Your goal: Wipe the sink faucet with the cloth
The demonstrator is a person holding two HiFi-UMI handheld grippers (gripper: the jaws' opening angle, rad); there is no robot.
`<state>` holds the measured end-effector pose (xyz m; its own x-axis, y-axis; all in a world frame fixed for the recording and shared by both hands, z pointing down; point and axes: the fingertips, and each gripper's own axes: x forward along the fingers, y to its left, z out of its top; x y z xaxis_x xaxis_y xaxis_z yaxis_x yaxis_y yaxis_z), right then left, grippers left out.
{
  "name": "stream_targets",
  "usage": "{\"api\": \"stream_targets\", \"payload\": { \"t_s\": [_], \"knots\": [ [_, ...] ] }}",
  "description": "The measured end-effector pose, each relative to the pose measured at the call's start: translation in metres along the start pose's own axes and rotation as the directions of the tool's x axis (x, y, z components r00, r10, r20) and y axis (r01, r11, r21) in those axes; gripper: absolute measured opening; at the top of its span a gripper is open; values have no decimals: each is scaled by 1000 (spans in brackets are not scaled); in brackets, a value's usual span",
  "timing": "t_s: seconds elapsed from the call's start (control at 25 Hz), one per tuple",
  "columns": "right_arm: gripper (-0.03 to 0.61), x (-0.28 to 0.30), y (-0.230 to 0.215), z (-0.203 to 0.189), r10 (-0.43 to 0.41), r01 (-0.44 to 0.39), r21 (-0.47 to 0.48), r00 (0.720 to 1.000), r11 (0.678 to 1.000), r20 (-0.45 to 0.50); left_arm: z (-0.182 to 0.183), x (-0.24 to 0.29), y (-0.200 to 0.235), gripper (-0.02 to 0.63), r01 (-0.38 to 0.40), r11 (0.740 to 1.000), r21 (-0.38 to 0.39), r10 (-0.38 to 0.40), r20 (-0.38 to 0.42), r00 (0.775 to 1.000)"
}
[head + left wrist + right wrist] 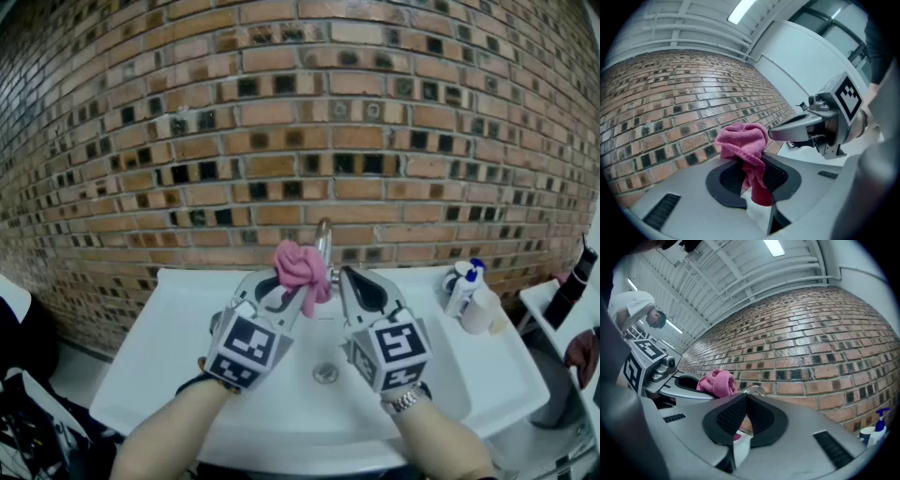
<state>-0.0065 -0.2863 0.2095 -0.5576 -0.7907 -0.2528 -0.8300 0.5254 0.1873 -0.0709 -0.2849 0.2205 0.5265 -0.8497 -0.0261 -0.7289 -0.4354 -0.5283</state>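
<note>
1. Nearest to the camera are the person's two forearms, low over the front edge of the white sink (pixel 159 328). Each hand carries one gripper that points towards the back edge.
2. The left gripper (pixel 302 295) is clenched on the pink cloth (pixel 298 264). Only one fold is pinched between its pads; most of the cloth bunches above the tips and a short tail hangs below them.
3. The pink cloth is at the middle of the back edge, just beside the upper part of the chrome faucet (pixel 324 239), on its left side. Whether it touches the metal, I cannot tell.
4. The right gripper (pixel 345 274) has its jaws pressed together with nothing between them. Its tip stands just to the right of the faucet, near the left gripper.
5. A spray bottle (pixel 466 284) and a pale bottle (pixel 480 311) stand at the back right corner. The drain (pixel 325 373) lies in the middle of the basin.
6. In my judgement, the wiping is at its start. What could go wrong:
   - The grip is on a small fold, so rubbing against the spout may pull the cloth out, and it would fall into the basin.
   - The two grippers are close together around the faucet, so a wide stroke may knock one against the other.
   - A sweep to the right may push over the bottles.
</note>
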Motion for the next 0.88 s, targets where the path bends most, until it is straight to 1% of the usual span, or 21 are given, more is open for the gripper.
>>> {"api": "stream_targets", "payload": {
  "t_s": [0.12, 0.4, 0.76, 0.88],
  "knots": [
    [11, 1, 0, -6, 3, -3, 11, 1000, 1000, -16, 2, 7, 3, 81, -6, 1000, 21, 6, -8, 1000],
    [12, 0, -8, -22, 3, -3, 33, 1000, 999, -18, 15, 23, 13, 81, -17, 993, 113, 20, -25, 999],
    [12, -4, -10, -24, 3, -3, 36, 1000, 999, -19, 32, 35, 17, 81, 2, 977, 212, 4, -28, 1000],
    [12, -5, -9, -24, 8, -7, 35, 1000, 999, -17, 36, 39, 20, 81, 8, 975, 224, -1, -31, 1000]
  ]
}}
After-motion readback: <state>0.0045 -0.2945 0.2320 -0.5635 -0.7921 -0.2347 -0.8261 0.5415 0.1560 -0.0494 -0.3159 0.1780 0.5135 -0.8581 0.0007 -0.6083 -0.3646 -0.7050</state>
